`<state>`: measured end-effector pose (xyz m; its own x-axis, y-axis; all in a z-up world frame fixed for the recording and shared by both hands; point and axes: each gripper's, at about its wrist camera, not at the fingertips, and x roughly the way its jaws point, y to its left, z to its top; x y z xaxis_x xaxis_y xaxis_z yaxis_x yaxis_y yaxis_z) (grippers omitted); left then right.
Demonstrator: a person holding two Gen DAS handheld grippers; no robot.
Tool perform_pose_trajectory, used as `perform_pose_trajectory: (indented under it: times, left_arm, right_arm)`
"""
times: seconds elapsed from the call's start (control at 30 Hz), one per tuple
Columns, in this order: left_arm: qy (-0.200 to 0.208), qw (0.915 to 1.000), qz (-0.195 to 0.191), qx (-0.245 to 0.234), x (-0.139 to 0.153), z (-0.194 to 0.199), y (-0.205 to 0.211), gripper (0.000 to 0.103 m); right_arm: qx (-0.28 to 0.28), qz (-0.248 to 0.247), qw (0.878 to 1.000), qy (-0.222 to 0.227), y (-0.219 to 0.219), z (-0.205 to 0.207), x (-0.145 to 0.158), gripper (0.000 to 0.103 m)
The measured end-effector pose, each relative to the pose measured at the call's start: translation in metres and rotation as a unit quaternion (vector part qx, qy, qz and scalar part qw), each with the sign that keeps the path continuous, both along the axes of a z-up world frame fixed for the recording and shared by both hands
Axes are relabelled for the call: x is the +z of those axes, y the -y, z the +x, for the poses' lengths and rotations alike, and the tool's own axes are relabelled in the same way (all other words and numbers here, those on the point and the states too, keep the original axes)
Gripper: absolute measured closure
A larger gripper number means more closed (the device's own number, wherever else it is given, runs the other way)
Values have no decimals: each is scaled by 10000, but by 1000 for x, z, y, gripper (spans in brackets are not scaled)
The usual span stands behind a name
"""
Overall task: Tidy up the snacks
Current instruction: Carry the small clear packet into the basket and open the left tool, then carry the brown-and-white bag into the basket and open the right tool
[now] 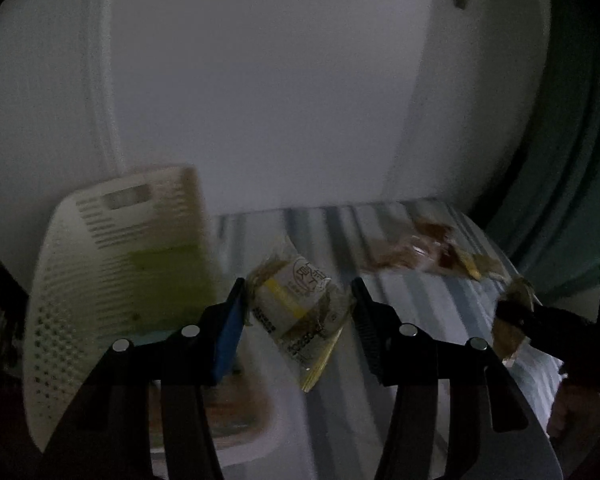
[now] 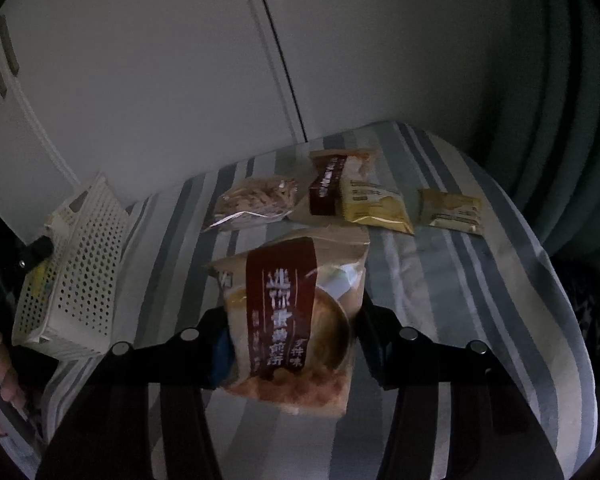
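Observation:
My left gripper is shut on a small clear snack packet with a yellow stripe, held above the striped cloth just right of a cream perforated basket. My right gripper is shut on a tan packet with a dark red band, which stands upright between the fingers. The basket lies to its left. Loose snacks rest further back on the cloth: a clear bag of crackers, another red-banded packet and two yellow packets.
The scene is dim and the left wrist view is blurred. White cabinet doors rise behind the cloth. A curtain hangs at the right. A white rounded container sits below my left gripper. A hand shows at the left edge.

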<state>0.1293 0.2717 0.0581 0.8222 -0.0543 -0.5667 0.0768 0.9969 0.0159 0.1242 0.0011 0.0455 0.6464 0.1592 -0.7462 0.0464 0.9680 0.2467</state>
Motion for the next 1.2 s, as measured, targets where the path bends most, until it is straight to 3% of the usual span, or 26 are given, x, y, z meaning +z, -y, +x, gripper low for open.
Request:
perform_pose_trajectory:
  times: [0.23,0.3,0.33,0.37,0.77,1.2]
  left_arm:
    - [109,9979,-215,605,4,2,-46,47]
    - [127,9965,-166,807,7,1,-58,32]
    - [163,9955,-151,916,8,-1,-62,12]
    - [215,9944,-147,1021,11,-4,-68,2]
    - [527,9848,-447,1591,22,-19,-108,2]
    - [994,9705,-664,2093,41,-45,-143,2]
  right_arm:
    - [89,-60,9999,-47,-11,3,-2,52]
    - [94,-71,9999,-57,-14,4,-2,52]
    - [95,-79,9999,-62,-15,4,-2,52]
    - [96,-84,9999,-67,-16,4,-2,52]
    - [417,14,9991,40,-51,10,14,52]
    - [1537,285,9862,547,-160,22,64,52]
